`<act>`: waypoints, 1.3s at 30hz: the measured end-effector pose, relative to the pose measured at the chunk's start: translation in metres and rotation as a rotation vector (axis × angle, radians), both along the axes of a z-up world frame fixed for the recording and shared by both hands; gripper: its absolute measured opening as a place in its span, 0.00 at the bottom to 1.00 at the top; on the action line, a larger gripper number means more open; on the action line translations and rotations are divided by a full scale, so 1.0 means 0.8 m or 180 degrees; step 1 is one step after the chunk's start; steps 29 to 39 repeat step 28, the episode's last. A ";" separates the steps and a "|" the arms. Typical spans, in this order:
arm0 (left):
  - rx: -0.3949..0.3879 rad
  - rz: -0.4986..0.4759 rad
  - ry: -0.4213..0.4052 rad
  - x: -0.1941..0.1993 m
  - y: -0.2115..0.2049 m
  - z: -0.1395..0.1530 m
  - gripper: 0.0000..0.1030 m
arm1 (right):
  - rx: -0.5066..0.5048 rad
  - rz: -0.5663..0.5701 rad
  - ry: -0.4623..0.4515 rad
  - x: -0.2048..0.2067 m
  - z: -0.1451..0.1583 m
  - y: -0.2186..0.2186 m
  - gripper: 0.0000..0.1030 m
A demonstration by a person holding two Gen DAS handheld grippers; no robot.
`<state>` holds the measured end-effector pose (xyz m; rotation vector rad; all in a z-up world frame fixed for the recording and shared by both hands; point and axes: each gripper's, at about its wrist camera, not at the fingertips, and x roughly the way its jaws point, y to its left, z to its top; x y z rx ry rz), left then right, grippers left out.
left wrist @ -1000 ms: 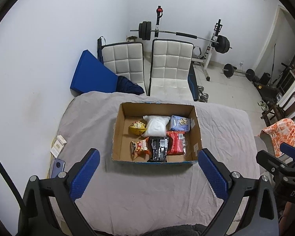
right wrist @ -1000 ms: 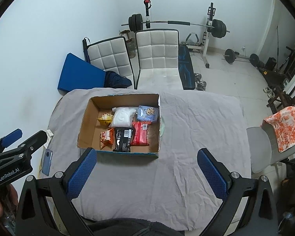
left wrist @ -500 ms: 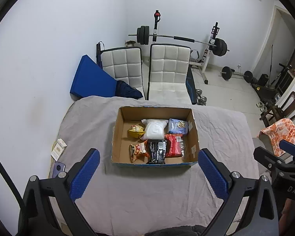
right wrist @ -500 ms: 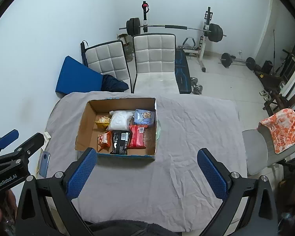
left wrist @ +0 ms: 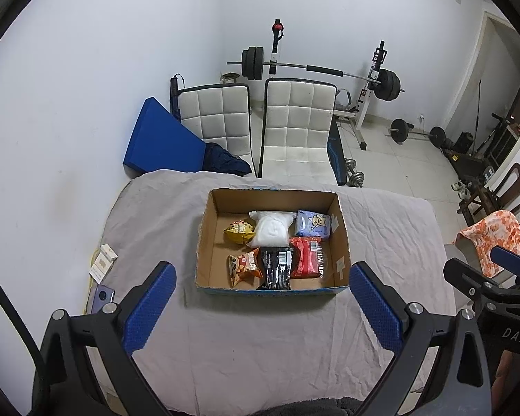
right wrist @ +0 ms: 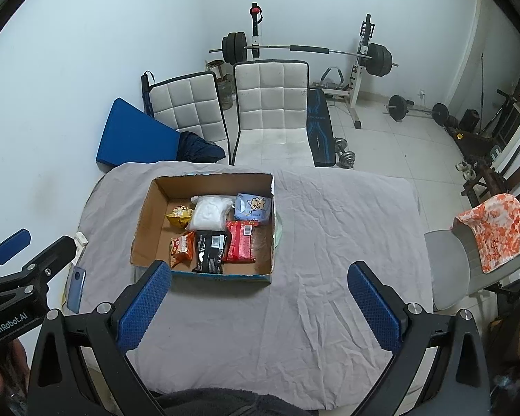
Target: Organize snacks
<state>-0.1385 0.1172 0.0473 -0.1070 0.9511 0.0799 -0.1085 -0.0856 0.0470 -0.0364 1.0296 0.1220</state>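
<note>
An open cardboard box (left wrist: 341, 239) (right wrist: 145, 218) sits on the grey-clothed table. It holds several snack packs: a yellow bag (left wrist: 238, 231), a white bag (left wrist: 271, 228), a pale blue pack (left wrist: 313, 223), an orange bag (left wrist: 244, 267), a black pack (left wrist: 276, 267) and a red pack (left wrist: 306, 257). My left gripper (left wrist: 261, 306) hangs open above the table, near the box's front wall, holding nothing. My right gripper (right wrist: 258, 305) is open too, high over the cloth just right of the box's near corner. Each gripper shows at the edge of the other's view.
A phone (left wrist: 100, 298) and small white cartons (left wrist: 104, 260) lie at the table's left edge. Two white chairs (left wrist: 296, 128) stand behind the table, a grey chair with an orange cloth (right wrist: 492, 232) to its right. Weights and a barbell rack (left wrist: 374, 79) fill the far floor.
Both grippers have drawn back and upward, so the box and table look smaller and lower in the views. Both stay open and the snacks have not moved.
</note>
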 end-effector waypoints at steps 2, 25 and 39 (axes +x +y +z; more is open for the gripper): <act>-0.0001 -0.0001 -0.0002 0.000 0.001 0.000 0.99 | -0.0002 -0.0001 0.0002 0.000 -0.001 0.000 1.00; -0.0045 0.0037 -0.0001 -0.002 -0.003 -0.006 0.99 | -0.0031 0.0012 0.0028 0.001 -0.005 -0.005 1.00; -0.0033 0.0039 -0.0034 -0.004 -0.004 -0.004 0.99 | -0.0030 0.0017 0.0027 0.001 -0.005 -0.005 1.00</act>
